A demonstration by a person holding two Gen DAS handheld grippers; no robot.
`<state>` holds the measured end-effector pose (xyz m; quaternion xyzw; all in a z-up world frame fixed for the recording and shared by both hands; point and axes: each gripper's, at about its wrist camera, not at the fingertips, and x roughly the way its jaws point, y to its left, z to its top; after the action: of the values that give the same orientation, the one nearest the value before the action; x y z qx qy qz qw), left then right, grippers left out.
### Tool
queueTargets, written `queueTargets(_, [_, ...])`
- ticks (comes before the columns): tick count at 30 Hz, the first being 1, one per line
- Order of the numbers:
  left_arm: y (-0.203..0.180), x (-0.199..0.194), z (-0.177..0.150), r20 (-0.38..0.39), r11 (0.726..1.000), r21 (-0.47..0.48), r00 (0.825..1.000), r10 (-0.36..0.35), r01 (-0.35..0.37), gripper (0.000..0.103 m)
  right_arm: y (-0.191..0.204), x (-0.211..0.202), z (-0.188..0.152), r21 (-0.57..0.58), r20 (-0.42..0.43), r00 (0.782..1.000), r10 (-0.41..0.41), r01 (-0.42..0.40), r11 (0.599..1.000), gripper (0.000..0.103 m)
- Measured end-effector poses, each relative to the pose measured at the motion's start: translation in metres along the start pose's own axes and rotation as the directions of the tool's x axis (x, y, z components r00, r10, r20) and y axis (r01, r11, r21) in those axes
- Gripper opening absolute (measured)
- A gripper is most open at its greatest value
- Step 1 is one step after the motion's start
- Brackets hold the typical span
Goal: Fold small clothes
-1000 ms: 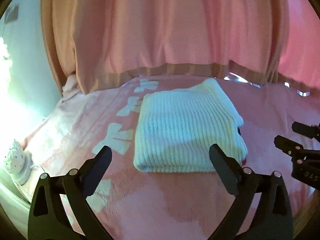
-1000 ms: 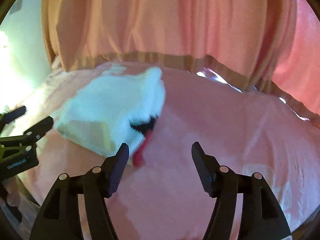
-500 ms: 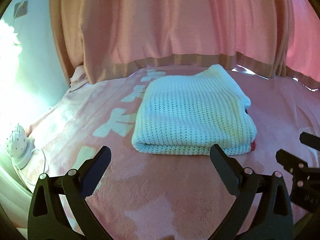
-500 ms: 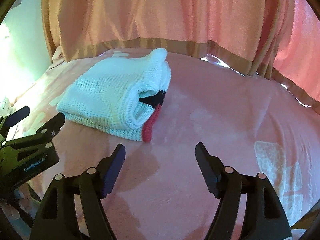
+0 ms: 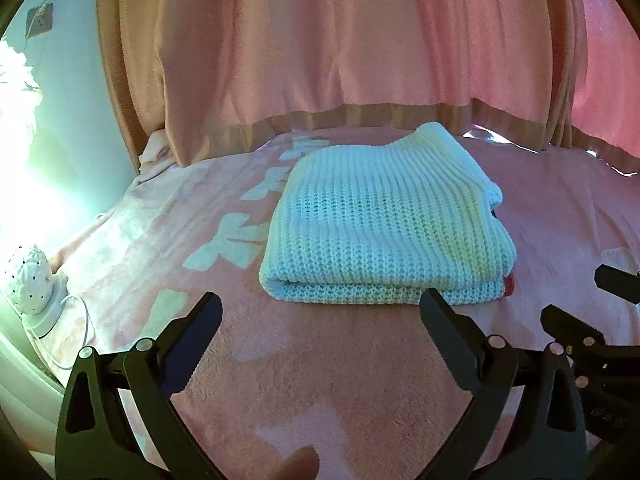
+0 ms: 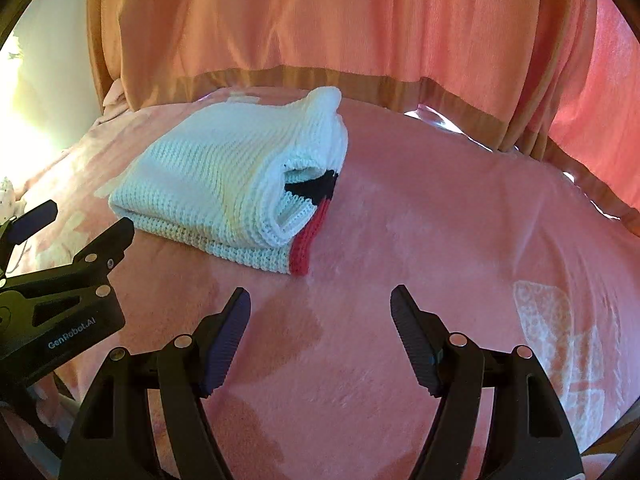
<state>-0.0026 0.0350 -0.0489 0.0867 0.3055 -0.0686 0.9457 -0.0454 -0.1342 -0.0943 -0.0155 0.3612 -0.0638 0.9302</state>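
Note:
A white knitted garment (image 5: 384, 224) lies folded flat on the pink blanket; in the right wrist view (image 6: 228, 184) its open right end shows a black patch and a red hem. My left gripper (image 5: 320, 312) is open and empty, a short way in front of the folded front edge. My right gripper (image 6: 320, 304) is open and empty, in front of and to the right of the garment's red corner. Each gripper shows at the edge of the other's view: the right one (image 5: 576, 320) and the left one (image 6: 80, 240).
The pink blanket (image 5: 320, 380) with pale bow prints covers the bed. Pink and orange curtains (image 5: 340, 52) hang close behind it. A white spotted lamp with a cord (image 5: 30, 280) stands at the bed's left edge, by a pale wall.
Both grippers have drawn back from the folded garment, which lies still. Their jaws have stayed open.

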Motion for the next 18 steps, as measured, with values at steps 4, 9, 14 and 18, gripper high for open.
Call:
queueTargets(4, [-0.0022,-0.0007,-0.0010,-0.002,1.000,0.002,1.000,0.002,-0.002,0.097,0.0033,0.0004,-0.0010,-0.005,-0.001,1.000,-0.002,0.002,1.000,0.070])
queueTargets(9, [-0.0044,-0.0011,-0.0011,-0.005,1.000,-0.002,1.000,0.003,-0.003,0.097,0.0053,0.0005,-0.0019,-0.002,0.000,1.000,-0.006,0.006,1.000,0.070])
queueTargets(14, [-0.0051,-0.0004,-0.0010,-0.015,1.000,-0.014,1.000,0.003,-0.003,0.097,0.0041,0.0008,-0.0025,-0.004,0.000,1.000,-0.006,0.006,1.000,0.070])
queueTargets(18, [-0.0051,-0.0010,-0.0011,-0.014,1.000,-0.019,1.000,0.002,-0.002,0.097,0.0045,0.0010,-0.0026,-0.006,0.001,1.000,-0.006,0.006,1.000,0.070])
